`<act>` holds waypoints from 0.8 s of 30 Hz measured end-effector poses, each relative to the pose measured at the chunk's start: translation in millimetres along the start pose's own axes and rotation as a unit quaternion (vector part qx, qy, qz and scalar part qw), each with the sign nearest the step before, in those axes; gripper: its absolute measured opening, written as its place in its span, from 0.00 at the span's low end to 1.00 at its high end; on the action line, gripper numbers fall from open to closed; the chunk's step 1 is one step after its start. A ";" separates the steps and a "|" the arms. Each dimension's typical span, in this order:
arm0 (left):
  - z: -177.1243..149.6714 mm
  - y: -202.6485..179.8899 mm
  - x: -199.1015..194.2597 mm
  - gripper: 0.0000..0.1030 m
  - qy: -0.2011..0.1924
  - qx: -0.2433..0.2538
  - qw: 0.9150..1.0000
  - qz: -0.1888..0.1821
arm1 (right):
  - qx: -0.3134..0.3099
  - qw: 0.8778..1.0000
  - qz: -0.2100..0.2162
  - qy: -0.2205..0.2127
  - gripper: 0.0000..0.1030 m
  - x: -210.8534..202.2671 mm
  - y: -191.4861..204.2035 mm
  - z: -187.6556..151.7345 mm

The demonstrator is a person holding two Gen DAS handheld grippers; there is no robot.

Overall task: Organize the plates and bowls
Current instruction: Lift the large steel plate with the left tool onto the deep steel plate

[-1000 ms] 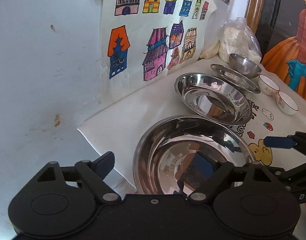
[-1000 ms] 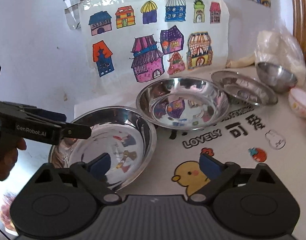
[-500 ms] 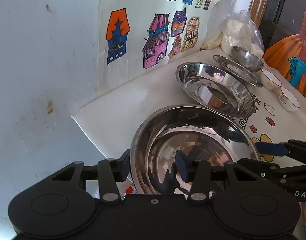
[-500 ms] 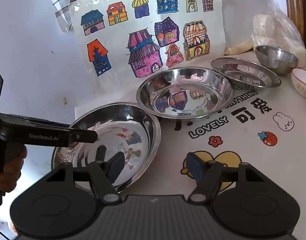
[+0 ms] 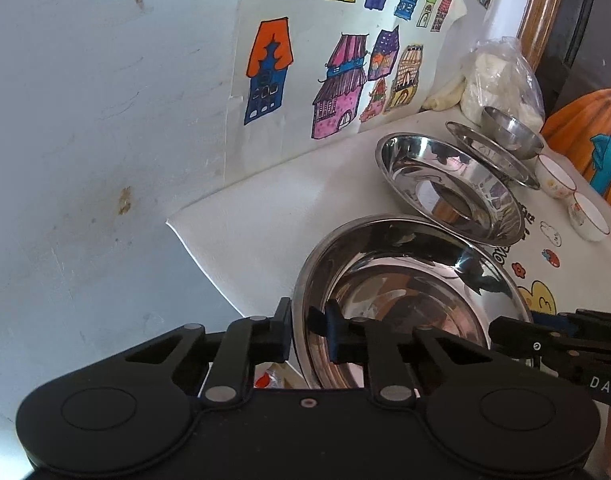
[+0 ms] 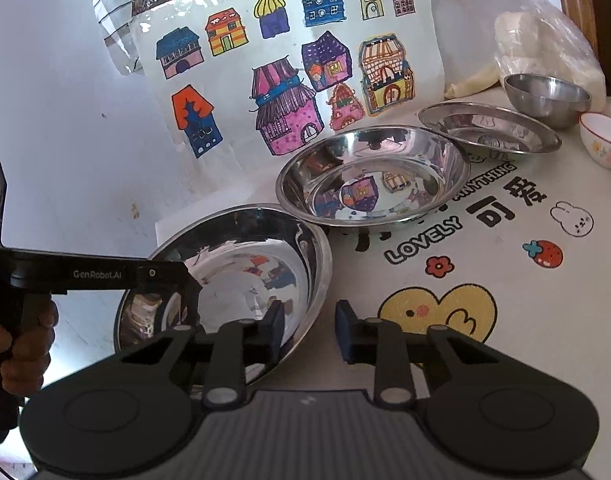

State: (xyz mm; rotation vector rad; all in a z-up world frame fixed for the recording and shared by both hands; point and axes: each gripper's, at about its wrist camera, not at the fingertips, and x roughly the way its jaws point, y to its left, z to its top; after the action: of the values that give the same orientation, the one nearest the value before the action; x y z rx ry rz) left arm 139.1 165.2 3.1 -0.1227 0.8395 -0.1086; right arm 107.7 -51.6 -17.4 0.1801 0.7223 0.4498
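A large steel bowl sits nearest on the white tablecloth. My left gripper straddles its near-left rim with jaws closing, and both pads touch the rim. My right gripper straddles the opposite rim, one finger inside the bowl and one outside. Its jaws are closing too, with a sliver of cloth showing between the outer pad and the rim. Behind it stand a second steel bowl, a shallow steel plate and a small steel bowl.
Two white ceramic bowls stand at the far right. A plastic bag leans in the back corner. The wall with house drawings runs along the table's far side. A hand grips the left gripper's handle.
Both grippers' jaws have narrowed from wide apart onto opposite rims of the large steel bowl. The bowl and the other dishes have stayed where they were.
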 end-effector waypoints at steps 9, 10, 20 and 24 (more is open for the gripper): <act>-11.3 -0.7 -16.4 0.13 0.003 -0.033 0.999 -0.005 | 0.002 1.000 0.004 0.009 0.19 -9.1 1.1 -3.7; -12.5 -1.7 -20.4 0.13 0.000 -0.035 0.999 -0.006 | 0.002 1.000 0.005 0.010 0.19 -11.2 1.2 -4.4; -1.7 -26.9 -47.3 0.13 -0.055 -0.038 0.998 -0.008 | -0.002 1.000 0.007 -0.023 0.19 -37.3 -6.7 0.8; 15.9 -44.4 -41.8 0.13 -0.073 -0.046 0.996 -0.014 | 0.012 0.998 0.002 -0.056 0.19 -48.8 -21.0 16.9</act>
State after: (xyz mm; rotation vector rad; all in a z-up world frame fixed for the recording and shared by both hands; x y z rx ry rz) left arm 121.2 128.4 51.0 -0.2258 0.6966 -0.0860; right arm 93.9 -92.6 17.6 0.2274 0.6174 0.4315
